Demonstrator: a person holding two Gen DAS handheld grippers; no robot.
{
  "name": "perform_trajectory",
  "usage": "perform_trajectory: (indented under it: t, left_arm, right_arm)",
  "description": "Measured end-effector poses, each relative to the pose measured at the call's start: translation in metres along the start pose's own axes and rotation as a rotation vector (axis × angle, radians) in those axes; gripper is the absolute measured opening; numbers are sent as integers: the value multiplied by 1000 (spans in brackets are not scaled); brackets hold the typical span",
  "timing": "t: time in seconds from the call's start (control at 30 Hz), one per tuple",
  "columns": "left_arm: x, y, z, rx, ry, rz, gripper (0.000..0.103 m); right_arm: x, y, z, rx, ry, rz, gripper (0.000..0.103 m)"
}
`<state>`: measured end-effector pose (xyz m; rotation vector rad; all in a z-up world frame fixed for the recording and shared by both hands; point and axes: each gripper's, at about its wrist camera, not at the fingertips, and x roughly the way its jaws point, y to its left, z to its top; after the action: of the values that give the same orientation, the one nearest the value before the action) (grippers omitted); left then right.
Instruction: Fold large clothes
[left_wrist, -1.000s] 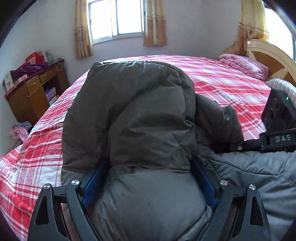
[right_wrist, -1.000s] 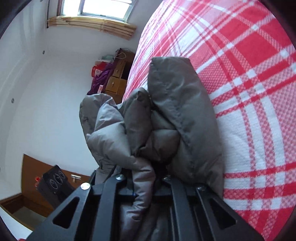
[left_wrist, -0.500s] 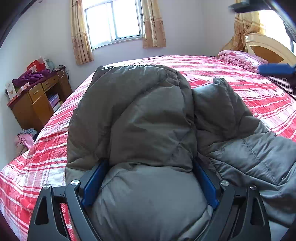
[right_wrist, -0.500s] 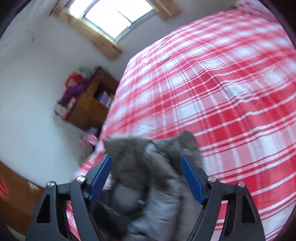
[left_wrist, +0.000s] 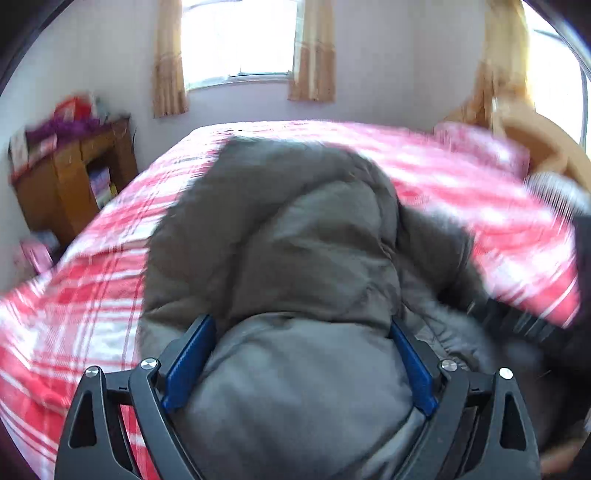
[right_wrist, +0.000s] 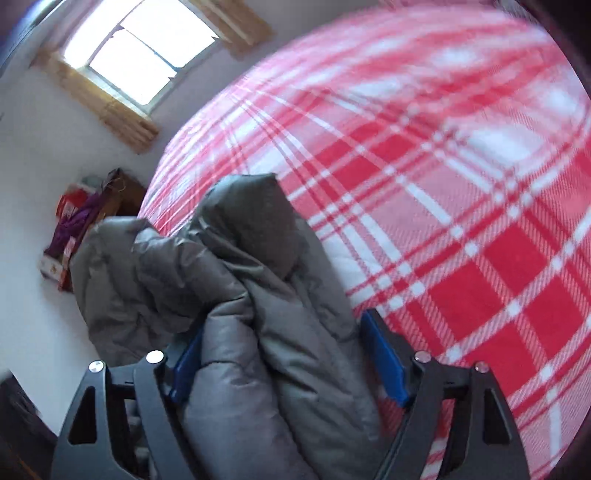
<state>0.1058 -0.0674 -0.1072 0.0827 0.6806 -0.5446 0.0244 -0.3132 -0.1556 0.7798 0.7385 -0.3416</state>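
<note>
A puffy grey quilted down jacket (left_wrist: 306, 258) lies bunched near the edge of a bed covered in a red-and-white plaid sheet (left_wrist: 92, 295). The left hand-held gripper (left_wrist: 295, 354) has its blue pads (left_wrist: 188, 362) set wide on either flank of a thick fold of the jacket, pressing against the padding, so it is grasping that bulky roll. The right hand-held gripper (right_wrist: 284, 354) also stands with its blue pads (right_wrist: 384, 362) spread wide; its jaws have just been opening, and the jacket's (right_wrist: 258, 314) folded layers lie between them, touching the left pad while a gap shows by the right one, so the grip looks released. Beyond the bed, against the wall, a brown wooden desk (left_wrist: 74, 177) with drawers and an open shelf carries a heap of purple cloth (left_wrist: 66, 127) and red boxes (left_wrist: 72, 105); what sits in the shelf is too blurred to tell. A window with tan curtains (left_wrist: 168, 59) is behind the bed, a pink pillow (left_wrist: 484, 147) lies at its far right by a pale wooden headboard (left_wrist: 546, 144).
</note>
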Motion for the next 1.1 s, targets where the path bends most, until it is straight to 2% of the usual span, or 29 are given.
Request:
perform_trajectory:
  t: [0.07, 0.1, 0.23, 0.3, 0.4, 0.47, 0.5, 0.53, 0.57, 0.63, 0.77, 0.87, 0.9, 0.93, 1.0, 1.03, 1.1]
  left_arm:
    - [-18, 23, 1, -87, -31, -32, 92]
    - [-28, 37, 0, -126, -45, -24, 92]
    - [-41, 64, -2, -212, -47, -63, 92]
    - [-54, 73, -2, -271, -108, -71, 92]
    - [-70, 77, -3, -321, -205, -146, 92]
    - [-54, 77, 1, -317, -150, -137, 92]
    - [-37, 79, -1, -321, -86, -129, 92]
    - [-15, 83, -6, -357, 0, -153, 92]
    - [-2, 88, -11, -404, 55, -199, 92]
    - [28, 101, -29, -579, 177, -354, 92]
    - [30, 92, -21, -495, 178, -337, 92]
    - [37, 84, -17, -464, 175, -344, 92]
    - [37, 81, -16, -455, 176, -350, 90]
    - [35, 78, -15, -445, 177, -358, 82]
    - [30, 73, -15, -444, 176, -377, 70]
    - [25, 73, -15, -442, 170, -383, 64]
    - [13, 69, -16, -428, 154, -378, 60]
  right_arm:
    - [2, 0, -3, -59, -32, -2, 81]
    - [2, -3, -3, -56, -35, 14, 82]
    - [9, -1, 1, -115, 2, 38, 91]
    - [12, 2, 3, -158, 22, 43, 94]
    - [15, 3, 3, -191, 34, 49, 95]
    - [14, 2, 2, -200, 33, 61, 95]
    - [17, 1, 1, -200, 31, 67, 96]
    - [18, 1, 1, -201, 32, 74, 97]
    - [19, 1, 2, -207, 37, 77, 98]
    - [21, 4, 2, -242, 60, 82, 99]
    - [26, 7, 5, -387, 120, 134, 99]
    - [33, 11, 9, -448, 162, 151, 98]
    - [36, 14, 9, -466, 170, 149, 98]
    - [39, 18, 10, -485, 181, 151, 98]
    - [42, 22, 9, -501, 193, 155, 92]
    - [41, 22, 9, -499, 198, 163, 81]
    - [35, 24, 6, -461, 219, 198, 62]
